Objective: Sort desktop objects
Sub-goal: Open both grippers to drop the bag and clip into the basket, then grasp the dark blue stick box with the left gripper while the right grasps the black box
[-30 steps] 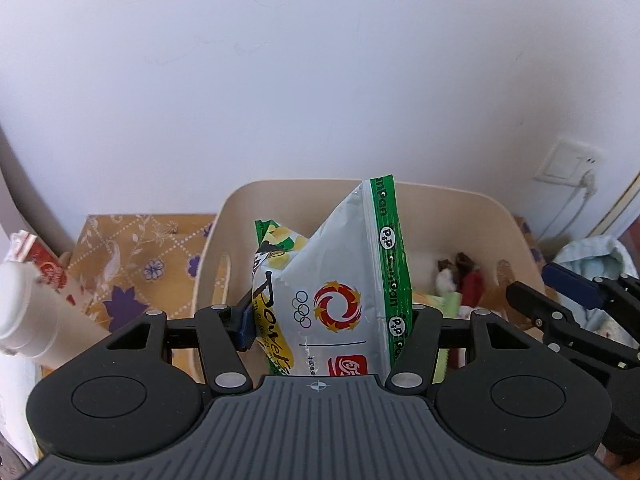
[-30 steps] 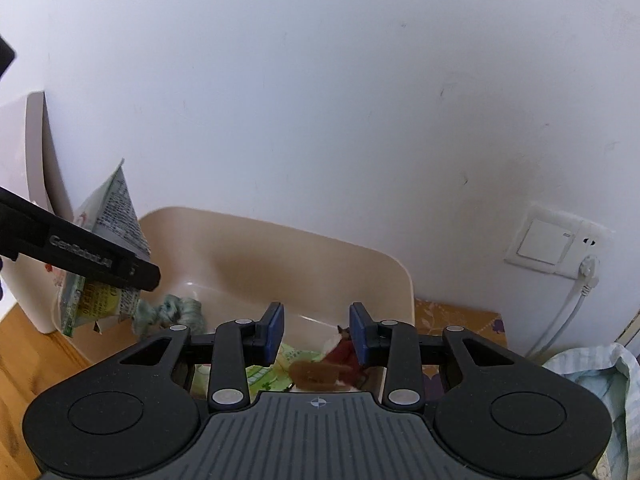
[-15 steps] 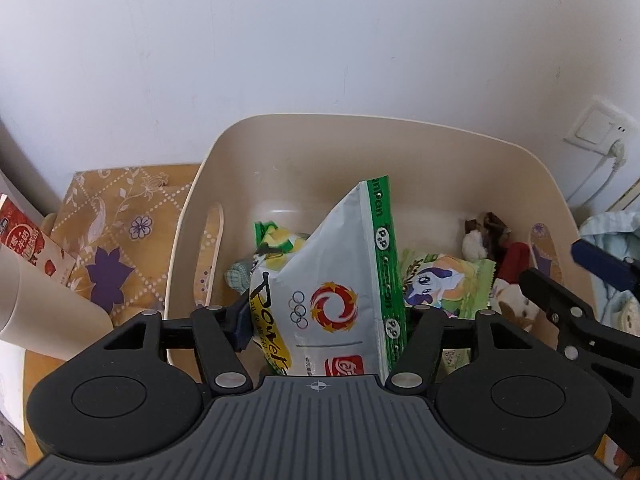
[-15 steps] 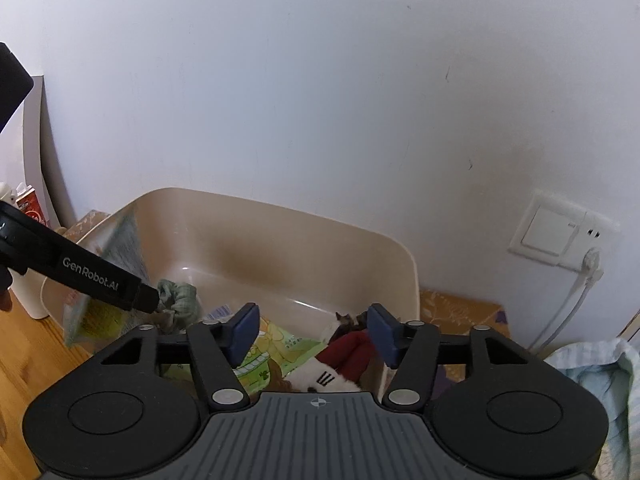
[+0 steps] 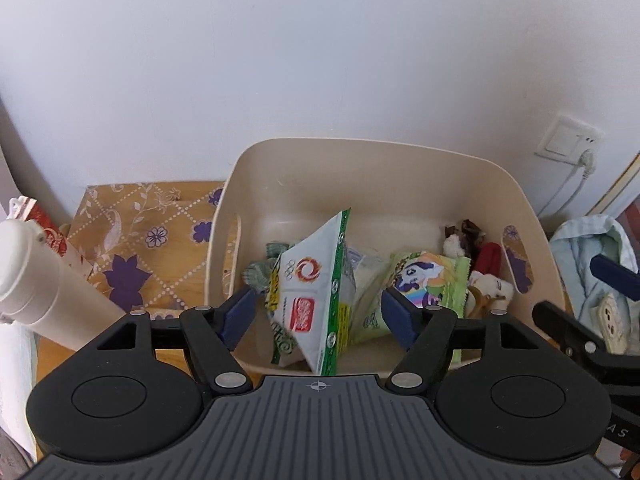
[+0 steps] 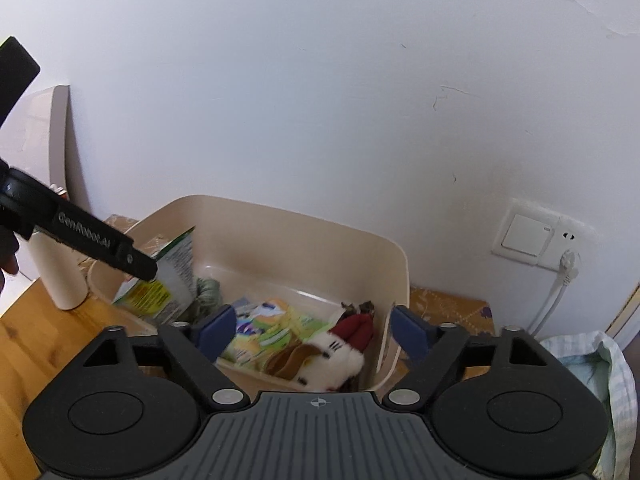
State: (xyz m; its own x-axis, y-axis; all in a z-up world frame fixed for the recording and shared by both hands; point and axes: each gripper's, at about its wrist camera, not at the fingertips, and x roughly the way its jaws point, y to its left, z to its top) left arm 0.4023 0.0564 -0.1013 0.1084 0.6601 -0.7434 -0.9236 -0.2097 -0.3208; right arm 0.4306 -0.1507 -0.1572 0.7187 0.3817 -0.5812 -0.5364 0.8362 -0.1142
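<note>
A white wall (image 5: 320,60) is filling the upper part of both views. Below it the wooden surface (image 6: 28,340) is carrying a patterned cloth (image 5: 144,240) and a cream tub (image 5: 360,160), which is standing against the wall. A white bottle (image 5: 44,280) is rising just left of the tub, and a pale bundle of fabric (image 5: 584,248) is lying to its right.

The left tongs (image 5: 318,310) are hanging over the near edge of the tub with their jaws opening; the white-and-green snack bag (image 5: 316,280) is tilting between them, and the blue pads (image 5: 238,312) are standing clear of its sides. Its lower corner is resting inside the tub. The right tongs (image 6: 310,330) are also opening, wide apart over the right end of the tub, gripping nothing.

Inside the tub, a green cartoon packet (image 5: 428,272) is lying beside the snack bag, a red-and-white soft toy (image 6: 340,352) is lying at the right end, and a crumpled green scrap (image 6: 208,292) is sitting toward the back left.
</note>
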